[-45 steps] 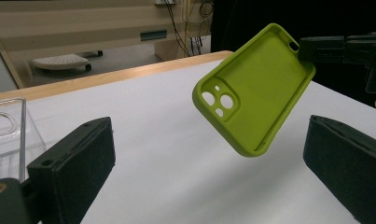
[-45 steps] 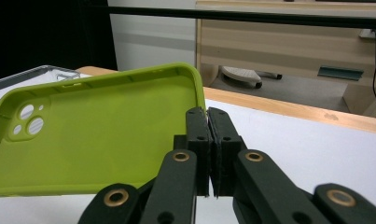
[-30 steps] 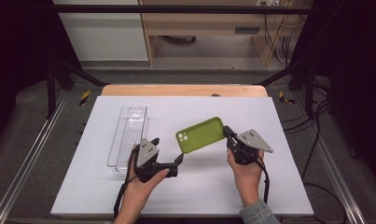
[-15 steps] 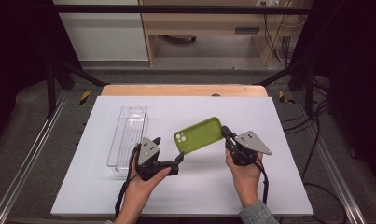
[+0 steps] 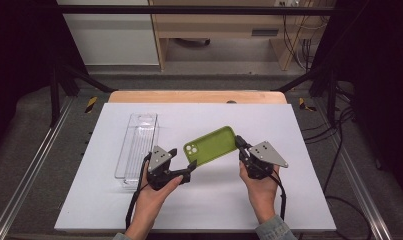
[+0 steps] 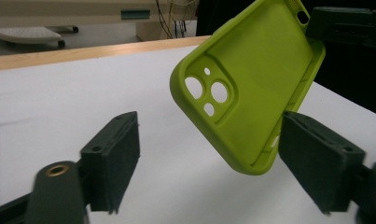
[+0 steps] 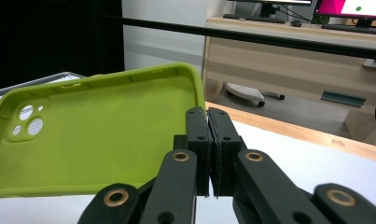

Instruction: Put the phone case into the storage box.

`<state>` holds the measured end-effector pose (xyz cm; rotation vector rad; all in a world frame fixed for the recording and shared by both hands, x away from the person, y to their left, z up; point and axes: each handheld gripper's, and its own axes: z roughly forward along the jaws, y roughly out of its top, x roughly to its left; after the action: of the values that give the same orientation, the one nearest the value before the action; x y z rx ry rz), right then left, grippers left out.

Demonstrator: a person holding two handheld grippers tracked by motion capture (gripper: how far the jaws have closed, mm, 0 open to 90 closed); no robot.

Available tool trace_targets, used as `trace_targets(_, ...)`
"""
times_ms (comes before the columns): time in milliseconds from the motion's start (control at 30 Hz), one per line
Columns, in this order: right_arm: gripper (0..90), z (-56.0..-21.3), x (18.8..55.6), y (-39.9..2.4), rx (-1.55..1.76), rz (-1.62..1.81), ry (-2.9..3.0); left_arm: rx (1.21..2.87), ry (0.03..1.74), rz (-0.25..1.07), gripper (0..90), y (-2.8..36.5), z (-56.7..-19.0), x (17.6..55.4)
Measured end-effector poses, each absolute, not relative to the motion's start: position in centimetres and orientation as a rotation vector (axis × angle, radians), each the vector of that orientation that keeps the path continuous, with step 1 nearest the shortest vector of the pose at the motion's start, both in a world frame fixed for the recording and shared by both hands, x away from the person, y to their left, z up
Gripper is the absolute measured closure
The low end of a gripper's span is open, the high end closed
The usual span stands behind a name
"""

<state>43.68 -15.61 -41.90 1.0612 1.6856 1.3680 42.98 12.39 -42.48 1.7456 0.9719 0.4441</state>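
Green phone case (image 5: 210, 145), raised off the white table (image 5: 209, 210), one end edge pinched by the right gripper (image 5: 242, 148); left gripper (image 5: 185, 167) gapes wide beneath its camera corner.

Lab or office workspace: black frame rig (image 5: 189, 10), monitors (image 7: 349, 9) on wooden desk (image 7: 288, 46), trailing cables (image 5: 301, 47).
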Motion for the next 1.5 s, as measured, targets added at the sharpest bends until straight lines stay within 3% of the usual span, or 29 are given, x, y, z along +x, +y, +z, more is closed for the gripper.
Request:
trace_targets(833,88.2,-42.07,43.71,-15.47,1.058,1.378,1.694,1.692,1.006,0.317,55.4,12.1,-42.87,43.82)
trace_targets(1500,88.1,-42.88,44.31,-15.75,1.114,1.399,1.725,1.646,1.0,0.286,68.7,12.46,-42.17,43.61)
